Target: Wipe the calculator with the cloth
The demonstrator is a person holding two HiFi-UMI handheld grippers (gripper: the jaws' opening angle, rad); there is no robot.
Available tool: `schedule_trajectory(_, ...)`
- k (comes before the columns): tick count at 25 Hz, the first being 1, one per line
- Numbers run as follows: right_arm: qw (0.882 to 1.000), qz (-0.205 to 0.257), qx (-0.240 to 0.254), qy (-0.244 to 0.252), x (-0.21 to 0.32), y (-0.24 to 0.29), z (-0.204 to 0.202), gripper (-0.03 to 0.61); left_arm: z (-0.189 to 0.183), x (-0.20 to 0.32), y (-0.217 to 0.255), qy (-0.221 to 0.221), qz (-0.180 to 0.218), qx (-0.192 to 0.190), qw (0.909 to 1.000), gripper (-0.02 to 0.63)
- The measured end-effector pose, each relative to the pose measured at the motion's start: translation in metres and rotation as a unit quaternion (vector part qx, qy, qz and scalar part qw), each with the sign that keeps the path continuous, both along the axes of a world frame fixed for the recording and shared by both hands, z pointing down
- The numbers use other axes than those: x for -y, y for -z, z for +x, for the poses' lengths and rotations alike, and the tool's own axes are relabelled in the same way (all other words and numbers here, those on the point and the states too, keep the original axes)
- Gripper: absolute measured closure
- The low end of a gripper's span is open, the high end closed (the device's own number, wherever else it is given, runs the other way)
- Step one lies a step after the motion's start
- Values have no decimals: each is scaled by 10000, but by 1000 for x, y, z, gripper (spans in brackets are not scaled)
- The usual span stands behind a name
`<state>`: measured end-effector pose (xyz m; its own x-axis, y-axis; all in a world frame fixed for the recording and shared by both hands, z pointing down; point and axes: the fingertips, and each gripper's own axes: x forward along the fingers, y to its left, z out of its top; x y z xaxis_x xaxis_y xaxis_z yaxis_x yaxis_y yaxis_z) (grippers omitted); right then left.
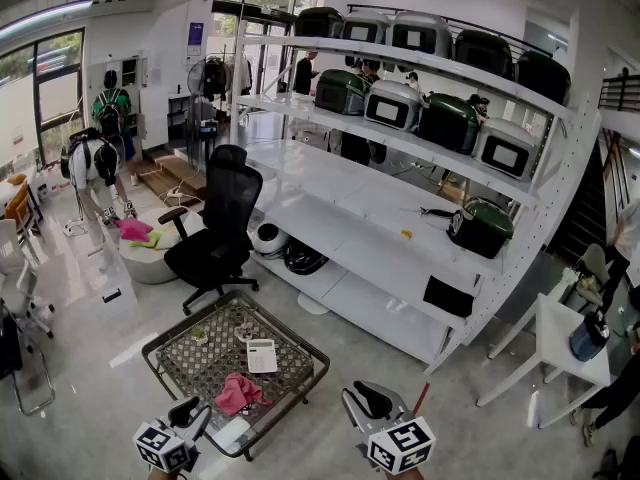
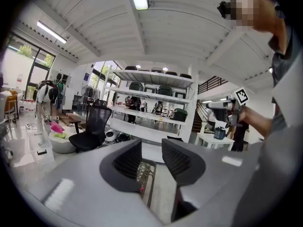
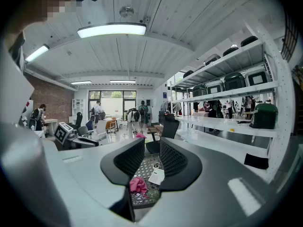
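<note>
A white calculator (image 1: 262,355) lies on a low mesh-topped glass table (image 1: 178,366), and a crumpled pink cloth (image 1: 238,393) lies just in front of it. Both grippers hover near the table's near edge, roughly level. My left gripper (image 1: 190,413) is left of the cloth, and my right gripper (image 1: 365,400) is off the table's right corner. In the right gripper view the cloth (image 3: 138,184) and calculator (image 3: 156,176) show past the jaws of my right gripper (image 3: 152,148), which stand slightly apart and hold nothing. My left gripper (image 2: 151,148) also shows a gap with nothing in it.
A black office chair (image 1: 220,233) stands behind the table. White shelving (image 1: 400,198) with several rice cookers runs along the right. A small white table (image 1: 575,353) is at the far right. A beanbag (image 1: 145,253) and people stand at the back left.
</note>
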<state>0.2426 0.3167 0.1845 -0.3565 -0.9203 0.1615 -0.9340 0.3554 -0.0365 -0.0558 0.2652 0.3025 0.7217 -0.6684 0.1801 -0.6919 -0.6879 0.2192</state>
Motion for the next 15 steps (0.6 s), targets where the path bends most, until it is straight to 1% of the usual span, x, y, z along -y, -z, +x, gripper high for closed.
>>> schedule_trajectory(2, 10000, 2, -13, -45, -2, -1, 0, 492, -2, 1, -7, -51, 48, 130, 9999, 471)
schedule_trajectory(5, 10000, -7, -27, -89, -4, -2, 0, 492, -6, 2, -17, -120, 101, 211, 9997, 471)
schedule_trajectory(8, 9999, -11, -37, -110, -5, -2, -3, 492, -7, 1, -15, -124, 83, 140, 9998, 471)
schedule_trajectory(11, 9999, -12, -57, -137, -6, -3, -8, 492, -14, 2, -22, -151, 107, 195, 9996, 471)
schedule_trajectory(15, 9998, -32, -91, -159, -6, -4, -15, 492, -17, 4, -15, -137, 74, 120, 9998, 471)
